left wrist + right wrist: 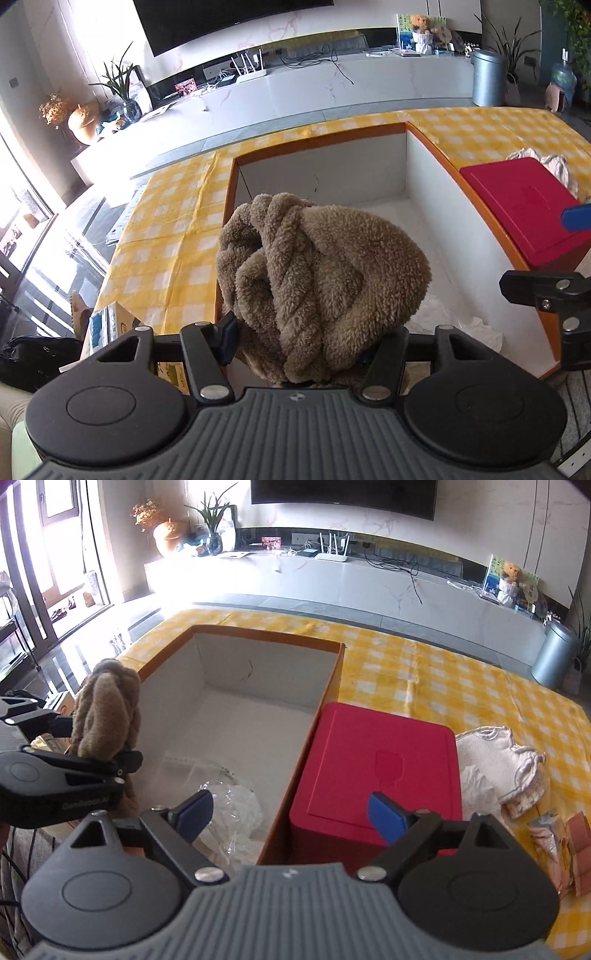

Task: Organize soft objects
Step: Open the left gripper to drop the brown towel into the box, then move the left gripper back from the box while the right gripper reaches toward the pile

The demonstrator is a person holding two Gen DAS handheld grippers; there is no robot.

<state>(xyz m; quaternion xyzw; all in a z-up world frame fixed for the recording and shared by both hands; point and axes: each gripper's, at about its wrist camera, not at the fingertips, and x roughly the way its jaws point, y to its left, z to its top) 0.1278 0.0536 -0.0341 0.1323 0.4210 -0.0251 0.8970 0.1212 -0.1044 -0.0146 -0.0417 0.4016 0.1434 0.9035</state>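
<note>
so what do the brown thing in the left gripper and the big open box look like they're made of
Brown bundle: fleece or sherpa-like fabric, by its matte, nubby pile and soft folds. Open box: probably cardboard, with thin, flat white inner walls, orange outside, dull finish.

Brown fleecy plush bundle (317, 280), thick twisted rope-like folds down one side, rounded smooth bulge on the other; I see it bunched upright, raised over the near left edge of the orange-rimmed open cardboard box with white inner walls (417, 173). Cream-white frilled cloth (506, 760) lies crumpled flat on the yellow checked tablecloth, just beside the right side of the red box. Crinkled clear plastic wrap (236, 812) sits on the box floor, near corner
</note>
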